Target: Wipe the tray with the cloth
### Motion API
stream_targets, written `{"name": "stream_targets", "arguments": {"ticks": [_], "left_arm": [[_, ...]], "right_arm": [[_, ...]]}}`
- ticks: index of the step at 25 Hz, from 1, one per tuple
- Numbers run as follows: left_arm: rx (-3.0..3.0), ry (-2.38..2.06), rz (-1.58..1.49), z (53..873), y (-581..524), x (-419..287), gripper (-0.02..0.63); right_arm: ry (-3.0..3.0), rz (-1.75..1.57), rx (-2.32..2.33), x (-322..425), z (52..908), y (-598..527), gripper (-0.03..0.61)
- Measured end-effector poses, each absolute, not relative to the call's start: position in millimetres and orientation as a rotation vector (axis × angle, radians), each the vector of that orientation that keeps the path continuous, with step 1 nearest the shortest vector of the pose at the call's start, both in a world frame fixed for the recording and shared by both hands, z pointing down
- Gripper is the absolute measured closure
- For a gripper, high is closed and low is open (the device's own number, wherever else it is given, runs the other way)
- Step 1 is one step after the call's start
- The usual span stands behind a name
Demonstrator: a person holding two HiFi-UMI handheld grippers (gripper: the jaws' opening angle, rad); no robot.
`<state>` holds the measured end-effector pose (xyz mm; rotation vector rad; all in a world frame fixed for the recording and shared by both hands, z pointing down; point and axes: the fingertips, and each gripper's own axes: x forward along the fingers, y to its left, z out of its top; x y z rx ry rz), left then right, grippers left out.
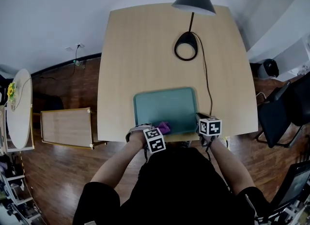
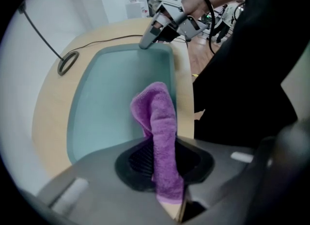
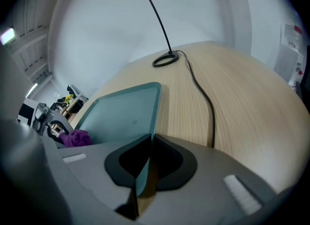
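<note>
Purple cloth (image 2: 157,112) pinched fast in left tongs (image 2: 162,158), at tray (image 2: 111,98) near edge. Tray's near right corner rim nipped in closed right tongs (image 3: 147,163). Likely risks: thin rim hold slipping, tray skating toward lamp cable (image 3: 212,117) just right of tray; bunched cloth skimming, far half left unwiped.

Your head camera looks steeply down from above you onto the whole tabletop (image 1: 145,50), with the tray (image 1: 164,103) at its near edge. The camera on your left tool (image 2: 162,163) sits close over the tray, facing your right tool (image 2: 145,42). The right tool's camera looks low along the tray toward the lamp base (image 3: 165,59). All three views share the tray and the cloth (image 1: 164,127)
</note>
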<state>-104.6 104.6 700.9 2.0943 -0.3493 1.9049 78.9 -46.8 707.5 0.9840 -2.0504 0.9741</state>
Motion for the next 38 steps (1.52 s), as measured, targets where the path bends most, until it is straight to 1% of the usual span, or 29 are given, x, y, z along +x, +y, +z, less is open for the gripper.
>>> {"name": "stream_targets", "arguments": {"ticks": [7, 18, 22, 31, 38], "left_arm": [[2.083, -0.345, 1.912, 699, 79, -117, 0.514], [2.003, -0.575, 1.997, 696, -50, -198, 0.514], [1.981, -0.625, 2.051, 692, -75, -223, 0.514], [2.028, -0.59, 2.076, 693, -55, -220, 0.515], [2.113, -0.503, 2.071, 694, 21, -196, 0.514]], "right_arm": [[-2.049, 0.972, 0.985, 80, 706, -47, 0.554], [-2.05, 0.98, 0.999, 80, 703, -46, 0.555], [-2.051, 0.981, 1.005, 80, 702, -45, 0.555], [-2.041, 0.984, 1.0, 82, 704, -43, 0.555], [-2.044, 0.979, 0.993, 82, 705, -45, 0.555]]}}
